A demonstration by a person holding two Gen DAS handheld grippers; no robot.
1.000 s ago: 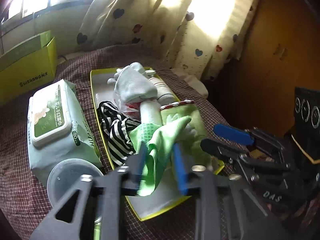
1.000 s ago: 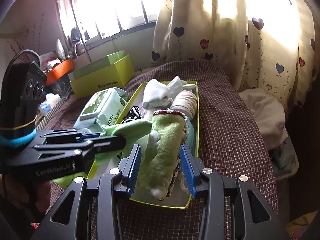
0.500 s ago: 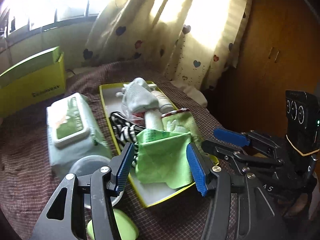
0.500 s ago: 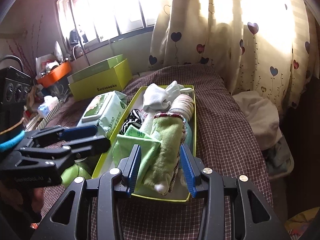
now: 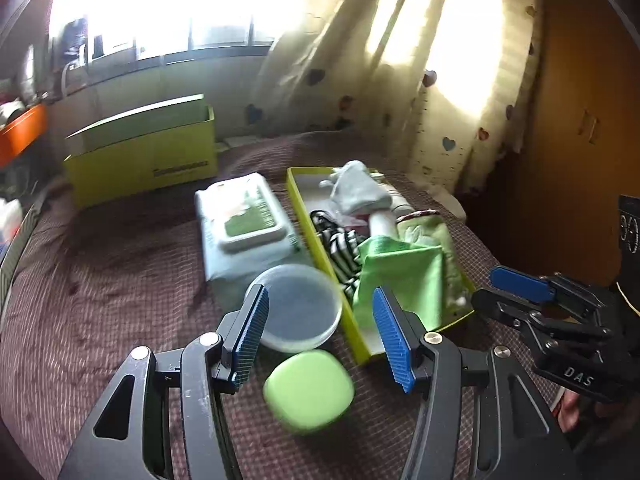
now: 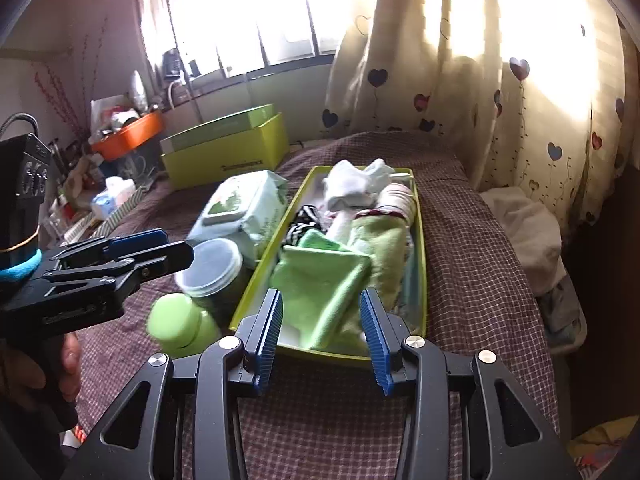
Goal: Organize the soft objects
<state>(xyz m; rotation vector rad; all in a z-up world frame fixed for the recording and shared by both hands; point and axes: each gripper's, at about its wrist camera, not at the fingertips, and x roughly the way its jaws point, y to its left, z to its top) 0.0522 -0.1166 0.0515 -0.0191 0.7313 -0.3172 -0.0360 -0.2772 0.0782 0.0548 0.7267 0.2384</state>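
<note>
A yellow-green tray on the bed holds the soft things. A folded green cloth lies at its near end, beside a green sock with red trim. Behind them are a striped sock and white socks. My left gripper hovers open over a clear lidded tub, left of the tray. My right gripper sits just short of the tray's near end. Its jaws are opening with nothing between them.
A wet-wipes pack, the clear lidded tub and a green rounded bottle lie left of the tray. A yellow-green box stands at the back. The bed edge drops off on the right near white laundry.
The left gripper let go of the green cloth, which now lies in the tray, and drew back to the left. The right gripper backed off the green sock toward the tray's near end.
</note>
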